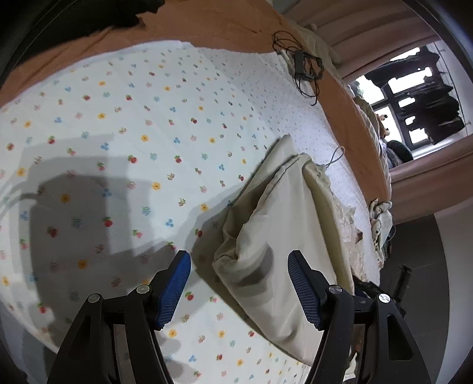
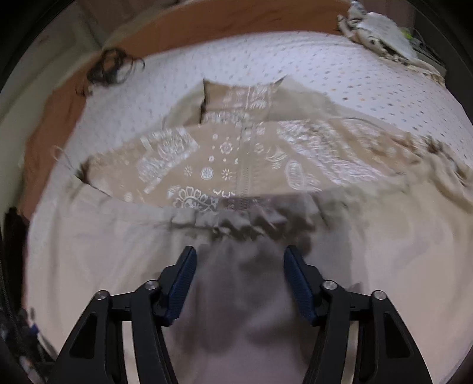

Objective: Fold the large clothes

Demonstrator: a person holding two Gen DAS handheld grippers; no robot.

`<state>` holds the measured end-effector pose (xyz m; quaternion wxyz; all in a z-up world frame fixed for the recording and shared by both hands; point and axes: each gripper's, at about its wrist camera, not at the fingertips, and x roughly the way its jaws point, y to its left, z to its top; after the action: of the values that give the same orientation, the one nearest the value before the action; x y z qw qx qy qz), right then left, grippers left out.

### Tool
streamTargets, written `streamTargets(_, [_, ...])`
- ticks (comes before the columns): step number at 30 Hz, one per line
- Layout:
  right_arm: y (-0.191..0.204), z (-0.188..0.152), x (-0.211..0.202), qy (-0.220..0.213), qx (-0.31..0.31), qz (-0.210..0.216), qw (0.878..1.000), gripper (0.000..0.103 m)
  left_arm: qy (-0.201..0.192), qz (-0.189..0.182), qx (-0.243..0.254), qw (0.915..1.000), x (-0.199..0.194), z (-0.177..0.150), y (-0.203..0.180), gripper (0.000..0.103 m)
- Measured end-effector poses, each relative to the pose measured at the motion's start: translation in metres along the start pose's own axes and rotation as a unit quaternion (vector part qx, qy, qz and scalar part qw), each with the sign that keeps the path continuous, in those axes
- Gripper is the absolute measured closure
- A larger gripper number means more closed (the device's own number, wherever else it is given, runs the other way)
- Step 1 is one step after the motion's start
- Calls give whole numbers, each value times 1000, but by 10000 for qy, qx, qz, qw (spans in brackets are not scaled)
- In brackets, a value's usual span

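Left claw (image 1: 239, 263): jaws spread wide, blue pads (image 1: 174, 291) facing each other, nothing between them. It hangs over the bed (image 1: 88, 133), just above the near end of a cream garment (image 1: 280, 236). No contact visible between pads and cloth.

Cream garment, left wrist view: folded into a long narrow bundle, lying along the right side of the bed and running from the near edge toward the far side. Several layers stacked; a seam runs lengthwise. A thin drawstring loop (image 1: 335, 158) pokes out at its far end.

Bed cover: white sheet with small printed flowers and berries. An orange underlayer (image 1: 207, 26) shows along the far and right edges. A tangle of black cable with a small dark device (image 1: 304, 66) sits near the far right corner of the bed. A crumpled pale cloth (image 1: 381, 218) lies at the right edge. A window (image 1: 414, 88) sits beyond it, with dark clothes hanging in front.

Right claw (image 2: 239, 260): jaws also spread, holding nothing, poised over the same garment (image 2: 103, 236). View is motion-blurred.

Right wrist view: plain cream fabric fills the near part of the bed. Beyond it lies a tan panel with a white paisley print (image 2: 224, 165), part of the garment, spread flat toward the bed's middle. A gathered, ruffled band (image 2: 230, 224) marks the line between plain and printed parts. The dark cable tangle (image 2: 112, 69) is at the far left corner, and a patterned crumpled cloth (image 2: 375, 29) at the far right corner.
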<state>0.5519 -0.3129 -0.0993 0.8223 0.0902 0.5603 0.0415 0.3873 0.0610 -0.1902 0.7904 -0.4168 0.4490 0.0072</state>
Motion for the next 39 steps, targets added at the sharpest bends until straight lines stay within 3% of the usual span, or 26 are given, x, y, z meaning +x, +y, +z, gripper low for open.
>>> streamTargets(1, [0,5,9,25,-25,-154,9999,67,-10,10,-28,10000,3,0,1,34])
streamTargets(3, [-3,11,14,-20,2,-143,9999,79,-16,-43,-94,9999,8,0,2,34])
streamTargets(5, [-4,18,12,-69,0,-135,9999,102,29,-87,-148,9998,12,0,3,34])
streamTargets(11, [-1,45,-33,-635,-108,-67,9979,102,85,-52,-200,9998,21,-1,8,35])
streamTargets(13, [3,52,-39,-716,-152,-113,9973,102,67,-58,-240,9997,21,-2,11,40])
streamTargets(17, [10,65,-29,-745,-176,-172,9969,102,132,-111,-293,9994,19,-3,14,46])
streamTargets(22, [16,69,6,-613,-125,-225,9978,102,372,-278,-361,9983,20,-7,14,46])
streamTargets(27, [16,61,38,-311,-153,-344,9988,100,468,-220,-211,9984,29,-8,2,46])
streamTargets(28, [16,61,36,-294,-161,-331,9989,98,447,-207,-182,9986,30,-8,1,49])
streamTargets(30, [12,60,26,-154,-117,-192,9996,84,437,-181,-148,9988,31,-8,1,67])
streamTargets(31, [9,58,14,-198,-63,-66,9998,72,453,-306,-194,9983,31,-8,4,78])
streamTargets(32, [6,56,5,-286,-46,-19,9996,64,441,-425,-251,9978,30,-8,5,81])
streamTargets(35, [-8,47,-40,-728,-91,-65,9973,59,356,-625,-327,9969,24,-11,13,86])
streamTargets(39, [-36,38,-64,-751,164,-139,9969,59,312,-774,-544,9950,21,-17,27,89])
